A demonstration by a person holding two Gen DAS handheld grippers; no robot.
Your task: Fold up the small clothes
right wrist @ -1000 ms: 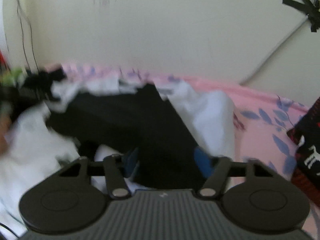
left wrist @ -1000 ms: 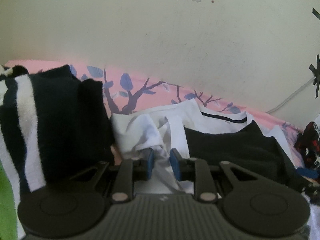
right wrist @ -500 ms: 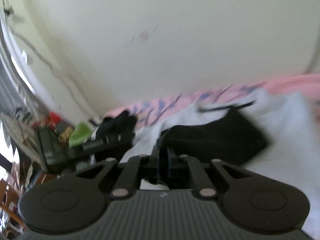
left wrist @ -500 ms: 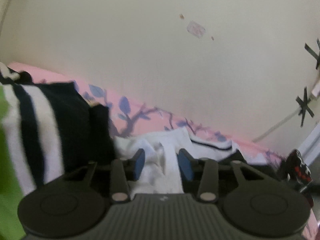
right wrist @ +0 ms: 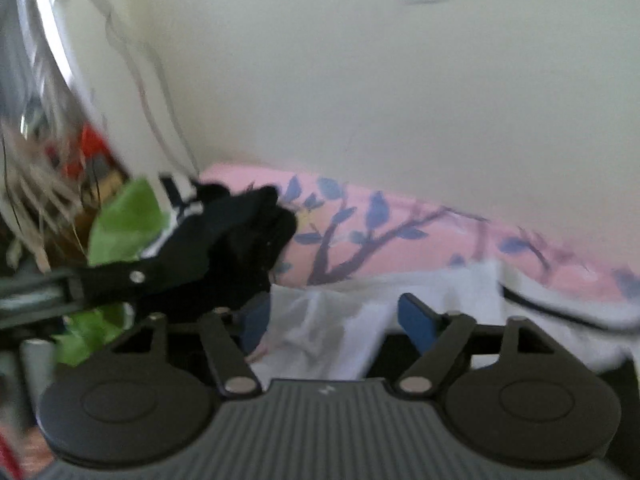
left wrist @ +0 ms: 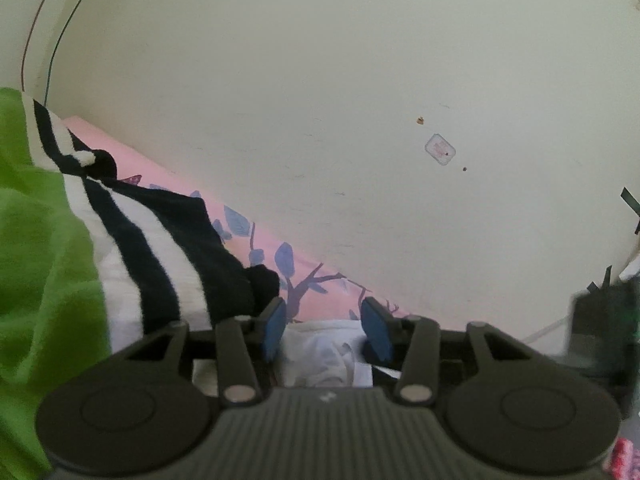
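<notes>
The left gripper (left wrist: 324, 328) has its blue pads spread apart with nothing pinched, and crumpled white garment (left wrist: 316, 354) lies in the gap between and below them, toward six o'clock of the pad tips. The right gripper (right wrist: 336, 326) is spread wider still and is also empty, with the same white garment (right wrist: 320, 332) bunched between its fingers and running off toward three o'clock, where a dark trim line crosses the cloth. By my reading, the step in hand is taking a fresh hold on this white piece to lay it out for a fold, and both tongs look set for that. To do it well, each one should come down on a single edge or corner rather than the heaped middle, since a pinch on the wrinkled mass would likely gather several layers and leave the fold lumpy. At ten o'clock from the left tongs sits a black-and-white striped cloth (left wrist: 160, 264), just beside the white one, with a green cloth (left wrist: 40, 260) at nine o'clock; closing too far left could catch the striped piece too. Beyond all of this the pink bedsheet (left wrist: 320, 292) with its blue branch print offers bare ground at twelve o'clock, a fair place to spread the garment flat against the pale wall (left wrist: 340, 100) side. The right view is blurred, so finer detail there is uncertain.
</notes>
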